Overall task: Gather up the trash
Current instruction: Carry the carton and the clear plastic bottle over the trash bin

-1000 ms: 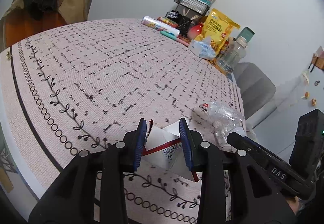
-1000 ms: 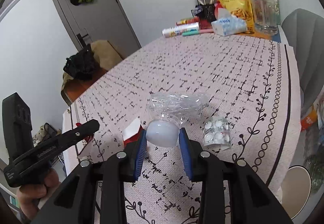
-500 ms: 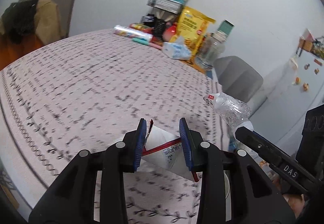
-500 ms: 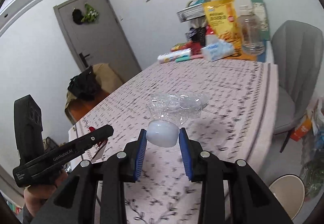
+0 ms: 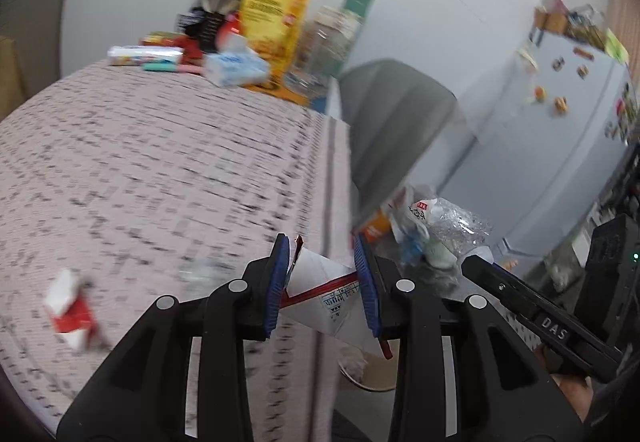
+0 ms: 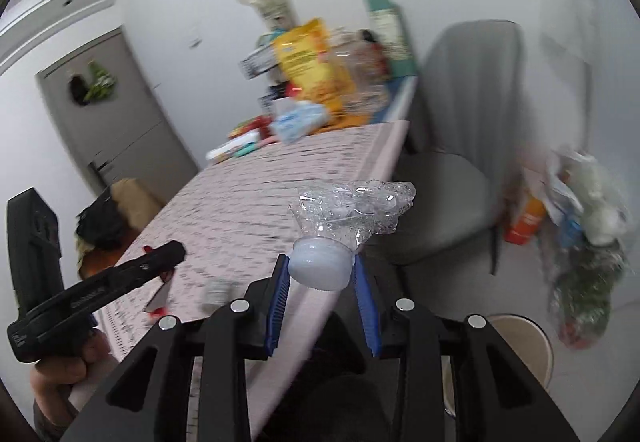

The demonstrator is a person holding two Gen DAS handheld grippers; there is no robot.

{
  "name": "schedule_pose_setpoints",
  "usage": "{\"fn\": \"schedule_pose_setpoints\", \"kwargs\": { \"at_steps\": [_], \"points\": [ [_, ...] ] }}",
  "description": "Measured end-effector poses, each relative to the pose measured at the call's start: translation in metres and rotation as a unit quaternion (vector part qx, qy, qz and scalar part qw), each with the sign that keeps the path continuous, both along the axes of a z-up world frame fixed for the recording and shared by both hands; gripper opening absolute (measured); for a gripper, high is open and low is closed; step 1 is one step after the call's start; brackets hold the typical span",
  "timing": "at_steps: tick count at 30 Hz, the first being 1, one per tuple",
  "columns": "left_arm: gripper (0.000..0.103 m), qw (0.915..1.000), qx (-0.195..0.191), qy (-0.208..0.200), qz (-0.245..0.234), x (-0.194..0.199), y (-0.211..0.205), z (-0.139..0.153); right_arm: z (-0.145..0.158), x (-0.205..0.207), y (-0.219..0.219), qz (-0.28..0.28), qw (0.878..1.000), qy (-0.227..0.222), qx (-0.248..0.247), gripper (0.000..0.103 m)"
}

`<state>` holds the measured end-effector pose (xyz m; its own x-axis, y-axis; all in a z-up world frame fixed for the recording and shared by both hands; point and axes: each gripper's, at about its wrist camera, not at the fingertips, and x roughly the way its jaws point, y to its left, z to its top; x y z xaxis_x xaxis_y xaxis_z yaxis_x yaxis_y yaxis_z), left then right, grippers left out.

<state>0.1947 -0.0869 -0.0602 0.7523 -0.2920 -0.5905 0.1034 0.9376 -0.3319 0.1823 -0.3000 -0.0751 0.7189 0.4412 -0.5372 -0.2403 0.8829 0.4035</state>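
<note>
- The left gripper (image 5: 322, 284) is clamping a torn carton (image 5: 326, 296); the right gripper (image 6: 320, 292) is pinching a crushed bottle (image 6: 352, 208) by its white cap.
- Both are hanging past the table (image 5: 160, 162) edge; keeping both grips firm until each is over the bin (image 6: 532, 346) looks wise.
- More scraps are lying on the cloth, and a grey chair (image 6: 460, 114) is standing near.

the left hand-held gripper (image 5: 322, 284) clamps a red-and-white carton (image 5: 324, 296) over the surface's (image 5: 160, 162) right edge; a carton scrap (image 5: 70, 316) lies near the surface's left edge.
</note>
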Motion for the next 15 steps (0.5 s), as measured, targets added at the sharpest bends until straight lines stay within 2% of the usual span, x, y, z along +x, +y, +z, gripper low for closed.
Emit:
{"fn": "schedule_pose_setpoints", "kwargs": {
  "at_steps": [6, 15],
  "points": [
    [0.033, 0.9978, 0.006, 0.035, -0.056, 0.022, -0.061, -0.022, -0.042, 0.001, -0.059, -0.056, 0.997, 0.046, 0.000, 0.032],
    [0.033, 0.9915, 0.031, 0.080, -0.097, 0.051, -0.131, -0.054, -0.105, 0.004, -0.113, -0.100, 0.990, 0.102, 0.019, 0.033]
  ]
}}
